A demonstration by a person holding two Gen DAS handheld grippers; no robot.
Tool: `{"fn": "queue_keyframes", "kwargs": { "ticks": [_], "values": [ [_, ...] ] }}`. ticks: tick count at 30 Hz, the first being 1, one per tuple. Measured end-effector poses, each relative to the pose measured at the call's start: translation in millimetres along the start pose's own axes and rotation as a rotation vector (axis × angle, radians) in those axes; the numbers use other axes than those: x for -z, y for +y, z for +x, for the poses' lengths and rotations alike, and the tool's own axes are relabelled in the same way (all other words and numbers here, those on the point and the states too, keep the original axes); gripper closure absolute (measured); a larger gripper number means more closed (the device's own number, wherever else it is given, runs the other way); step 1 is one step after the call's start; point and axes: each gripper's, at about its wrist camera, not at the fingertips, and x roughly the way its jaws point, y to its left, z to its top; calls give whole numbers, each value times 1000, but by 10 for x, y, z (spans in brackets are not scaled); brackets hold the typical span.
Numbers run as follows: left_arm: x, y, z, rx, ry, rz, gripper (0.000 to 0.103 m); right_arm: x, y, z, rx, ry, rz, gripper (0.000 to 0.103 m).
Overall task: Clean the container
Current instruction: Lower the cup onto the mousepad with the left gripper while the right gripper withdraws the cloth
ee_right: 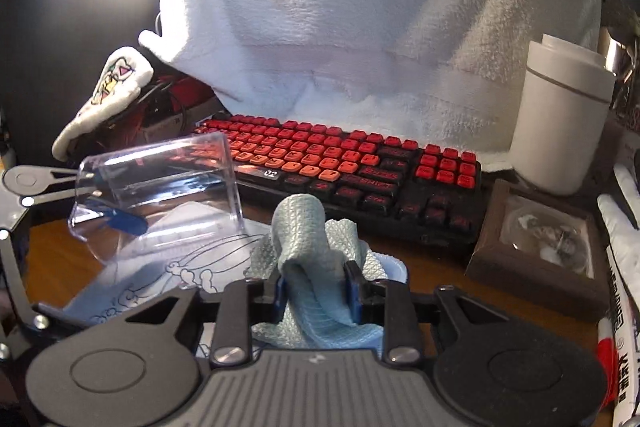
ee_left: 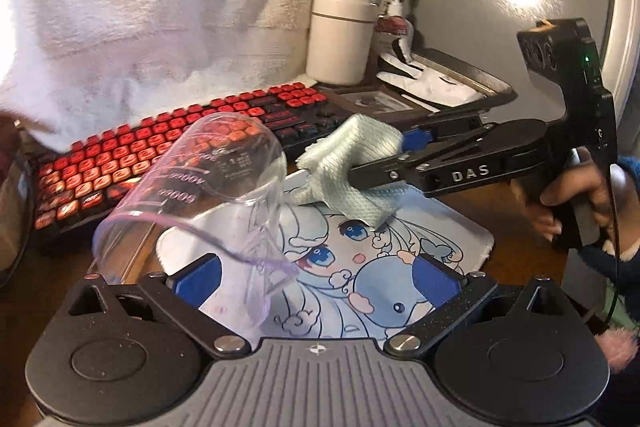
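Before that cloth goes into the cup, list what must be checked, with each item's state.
1. Cloth between the right gripper pads: ok.
2. Cup firmly held by the left gripper: not ok; one finger sits inside it and the other pad stands clear.
3. Cup mouth turned toward the cloth: not ok; it faces the left gripper.
4. Cup lifted off the mouse mat: ok.
5. Nothing between cloth and cup: ok.
6. Dirt inside the cup: cannot tell.
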Motion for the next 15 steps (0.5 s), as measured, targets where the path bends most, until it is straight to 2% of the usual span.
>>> {"fn": "queue_keyframes", "kwargs": {
  "ticks": [5,8,13,15],
  "values": [
    [36,-127,-206,-33,-26,-23,0,-38,-51,-104,-7,-16,38,31],
    [9,-164,-309,-33,-10,-33,0,-93,-73,-224,-45,-38,75,19],
    [-22,-264,-500,-87,-55,-41,0,-203,-58,-411,-104,-35,120,8],
    [-38,-276,-561,-97,-66,-54,0,-240,-7,-470,-94,-26,124,5]
  ]
}}
